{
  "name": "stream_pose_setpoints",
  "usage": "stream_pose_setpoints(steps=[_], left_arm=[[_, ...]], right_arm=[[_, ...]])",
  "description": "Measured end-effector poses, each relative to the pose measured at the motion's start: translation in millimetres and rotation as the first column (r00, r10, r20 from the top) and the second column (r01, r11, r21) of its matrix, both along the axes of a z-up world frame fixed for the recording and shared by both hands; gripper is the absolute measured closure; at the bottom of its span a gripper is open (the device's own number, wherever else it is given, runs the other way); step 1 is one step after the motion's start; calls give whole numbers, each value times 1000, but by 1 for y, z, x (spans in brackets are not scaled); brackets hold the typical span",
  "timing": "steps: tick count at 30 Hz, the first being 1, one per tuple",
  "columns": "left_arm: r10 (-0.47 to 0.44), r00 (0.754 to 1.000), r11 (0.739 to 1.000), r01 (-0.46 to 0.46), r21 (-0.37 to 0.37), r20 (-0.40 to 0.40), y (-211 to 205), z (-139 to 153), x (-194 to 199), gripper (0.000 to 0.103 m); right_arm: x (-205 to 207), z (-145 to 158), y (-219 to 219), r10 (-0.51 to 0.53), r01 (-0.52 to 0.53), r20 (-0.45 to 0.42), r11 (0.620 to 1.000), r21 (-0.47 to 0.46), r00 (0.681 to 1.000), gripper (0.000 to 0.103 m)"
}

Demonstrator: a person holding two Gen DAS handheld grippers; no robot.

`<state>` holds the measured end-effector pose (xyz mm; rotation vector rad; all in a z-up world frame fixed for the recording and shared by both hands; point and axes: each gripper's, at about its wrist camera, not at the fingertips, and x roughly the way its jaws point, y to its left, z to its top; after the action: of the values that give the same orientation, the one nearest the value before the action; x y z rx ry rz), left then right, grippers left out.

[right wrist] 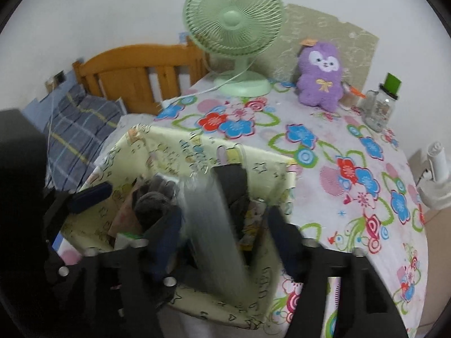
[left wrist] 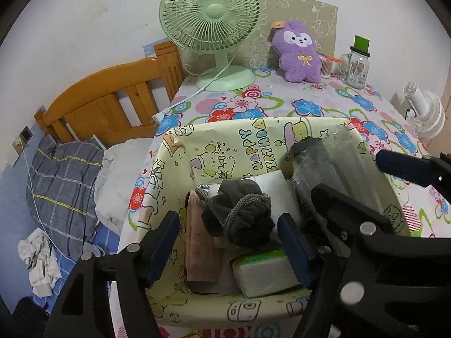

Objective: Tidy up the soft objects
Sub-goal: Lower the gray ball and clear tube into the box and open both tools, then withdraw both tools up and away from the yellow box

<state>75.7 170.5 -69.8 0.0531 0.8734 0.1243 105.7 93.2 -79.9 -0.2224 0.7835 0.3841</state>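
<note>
A yellow cartoon-print fabric bin (left wrist: pixel 225 146) (right wrist: pixel 135 152) stands on the flowered table near its front edge. Inside lie a grey knit bundle (left wrist: pixel 239 214), a pink cloth (left wrist: pixel 200 242), a green and white soft pack (left wrist: pixel 265 270) and a clear plastic package with something dark in it (left wrist: pixel 318 163) (right wrist: pixel 214 225). My left gripper (left wrist: pixel 228 225) is open over the bin, with the grey bundle between its pads and untouched. My right gripper (right wrist: pixel 222 225) is open astride the blurred package. A purple plush toy (left wrist: pixel 298 53) (right wrist: pixel 321 76) sits upright at the table's back.
A green desk fan (left wrist: pixel 211 28) stands at the back, its white cord trailing off the table's left edge. A glass jar (left wrist: pixel 356 67) is right of the plush. A white fan (left wrist: pixel 425 112) stands off the right edge. A wooden headboard (left wrist: pixel 112 101) and plaid pillow (left wrist: pixel 62 191) lie left.
</note>
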Motion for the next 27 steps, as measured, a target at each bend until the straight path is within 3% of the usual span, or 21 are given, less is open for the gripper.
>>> stream_pose_setpoints(steps=[19,27], left_arm=[[-38,998,999,36,22,60,-32,15,-14,10],[-55,996,998,54,25,63,-51,17,-15,8]], right_arm=[[-20,14,-30,-68,68,94,998,-4,993,18],[-23,17,-51,-101,101,109,995,7,989,11]])
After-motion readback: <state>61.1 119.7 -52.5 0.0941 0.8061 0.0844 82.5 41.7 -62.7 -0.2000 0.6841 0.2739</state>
